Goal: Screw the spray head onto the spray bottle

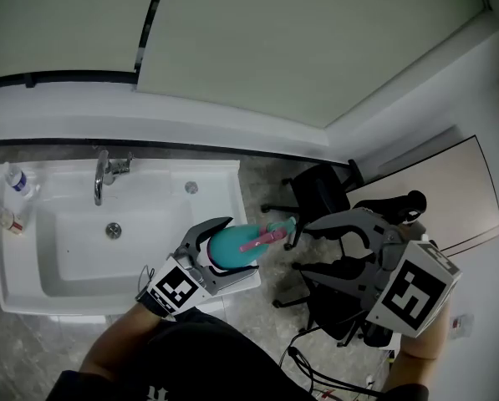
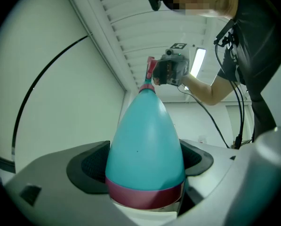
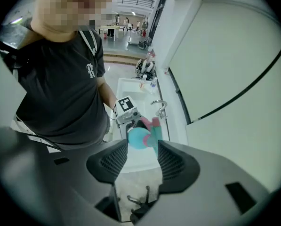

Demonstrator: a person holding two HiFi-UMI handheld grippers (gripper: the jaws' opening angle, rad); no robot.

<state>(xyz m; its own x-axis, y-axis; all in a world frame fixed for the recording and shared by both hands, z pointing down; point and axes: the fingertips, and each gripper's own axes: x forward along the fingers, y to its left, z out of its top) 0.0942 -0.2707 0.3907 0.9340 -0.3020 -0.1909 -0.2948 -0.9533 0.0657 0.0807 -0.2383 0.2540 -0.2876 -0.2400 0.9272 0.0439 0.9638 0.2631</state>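
Observation:
My left gripper (image 1: 231, 256) is shut on the teal spray bottle (image 1: 231, 246), its pads pressing on the wide lower body just above a pink band (image 2: 145, 192). The bottle (image 2: 145, 142) points away from that gripper toward the right one. A pink and teal spray head (image 1: 270, 235) sits on the bottle's neck (image 2: 148, 81). My right gripper (image 1: 302, 246) hangs just right of the spray head with its jaws open and nothing between them. In the right gripper view the bottle (image 3: 139, 137) and spray head (image 3: 154, 126) lie a little beyond the open fingertips (image 3: 142, 159).
A white sink (image 1: 32, 261) with a chrome faucet (image 1: 103, 176) lies below at the left, with small bottles (image 1: 15, 180) on its left rim. A black office chair (image 1: 320, 192) stands on the floor under the grippers. Cables (image 1: 316, 374) trail near my body.

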